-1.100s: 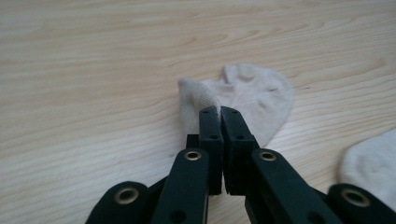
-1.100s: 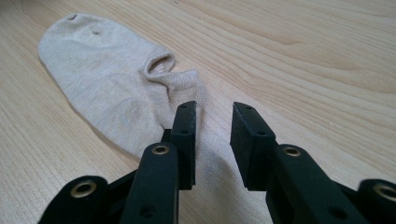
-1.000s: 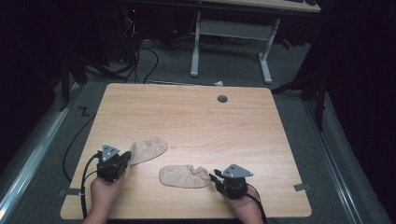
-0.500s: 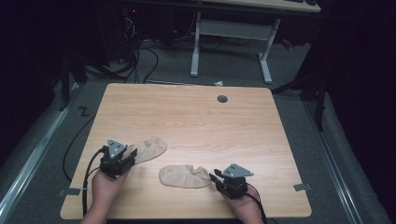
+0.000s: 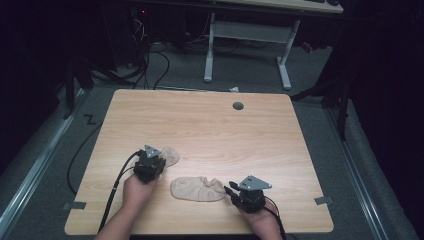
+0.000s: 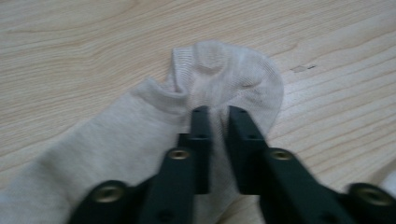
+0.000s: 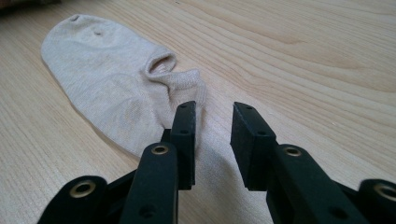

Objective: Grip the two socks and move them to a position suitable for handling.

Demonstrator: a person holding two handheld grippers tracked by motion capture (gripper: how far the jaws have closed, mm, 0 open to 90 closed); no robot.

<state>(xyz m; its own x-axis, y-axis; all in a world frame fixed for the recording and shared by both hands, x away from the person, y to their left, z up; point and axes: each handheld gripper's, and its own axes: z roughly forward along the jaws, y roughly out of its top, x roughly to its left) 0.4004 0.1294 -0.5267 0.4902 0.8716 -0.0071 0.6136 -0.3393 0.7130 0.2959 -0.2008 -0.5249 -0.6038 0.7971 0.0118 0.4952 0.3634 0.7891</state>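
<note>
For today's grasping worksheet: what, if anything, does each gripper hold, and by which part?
The left gripper pinches a beige sock near its cuff opening. The right gripper is open, holding nothing.

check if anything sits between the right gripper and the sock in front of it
Nothing visible does. In the right gripper view the right gripper has its jaws apart, with bare table beyond them and the sock lying flat at its left jaw. The other sock is off by the left gripper.
</note>
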